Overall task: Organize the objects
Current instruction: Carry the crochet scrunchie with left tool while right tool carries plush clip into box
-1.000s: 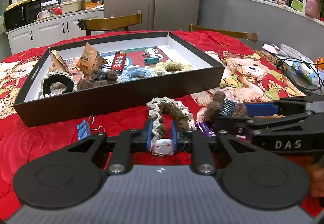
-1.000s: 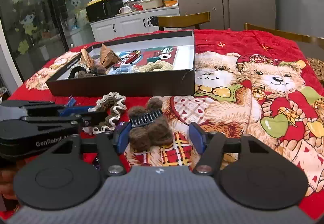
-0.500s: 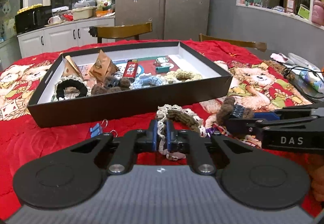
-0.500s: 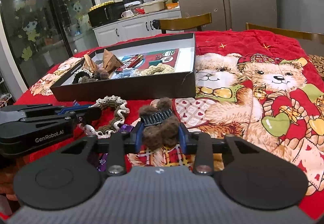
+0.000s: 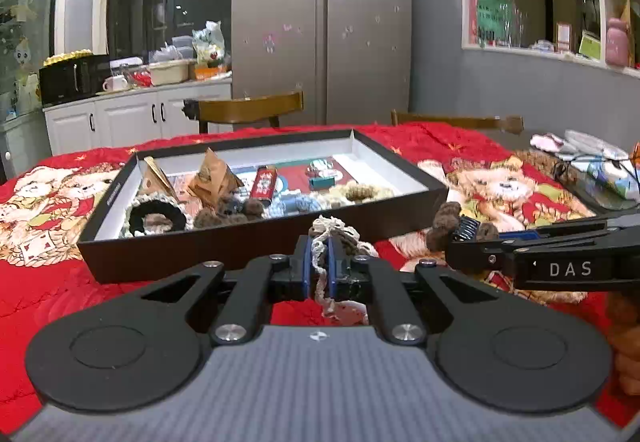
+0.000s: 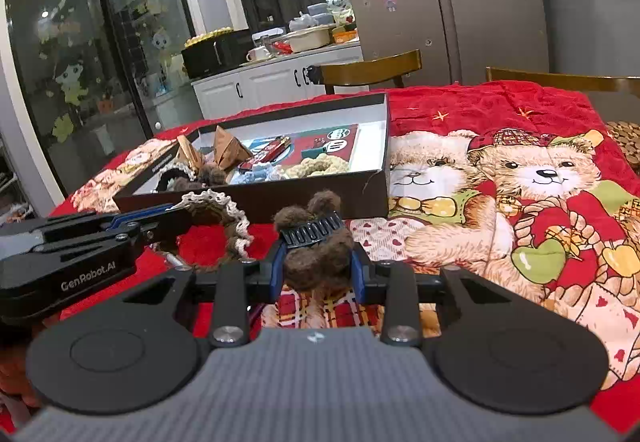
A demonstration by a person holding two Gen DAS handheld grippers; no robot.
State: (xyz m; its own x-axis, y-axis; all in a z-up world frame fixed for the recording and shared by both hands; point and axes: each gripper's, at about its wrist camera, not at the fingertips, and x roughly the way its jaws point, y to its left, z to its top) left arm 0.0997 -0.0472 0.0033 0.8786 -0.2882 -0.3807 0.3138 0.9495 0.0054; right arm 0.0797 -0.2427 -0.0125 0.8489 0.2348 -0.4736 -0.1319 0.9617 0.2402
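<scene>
My left gripper (image 5: 319, 268) is shut on a brown scrunchie with cream lace trim (image 5: 326, 232), lifted off the red cloth in front of the black box (image 5: 256, 242). The scrunchie also shows in the right wrist view (image 6: 224, 218), hanging from the left gripper (image 6: 176, 216). My right gripper (image 6: 318, 270) is shut on a fuzzy brown bear-ear hair clip (image 6: 316, 242), held above the cloth. In the left wrist view the clip (image 5: 460, 228) sits at the tip of the right gripper (image 5: 464, 242), right of the scrunchie.
The black box (image 6: 372, 186) holds paper pyramid packets (image 5: 212, 178), a black scrunchie (image 5: 154, 216), a red tin (image 5: 264, 182), blue and cream scrunchies. A red teddy-bear cloth (image 6: 520, 170) covers the table. Wooden chairs (image 5: 248, 110) stand behind. Cables and clutter (image 5: 600, 166) lie far right.
Both grippers closed on their items and lifted them: the left on the lace scrunchie, the right on the fuzzy clip. Both now sit higher and closer to the box.
</scene>
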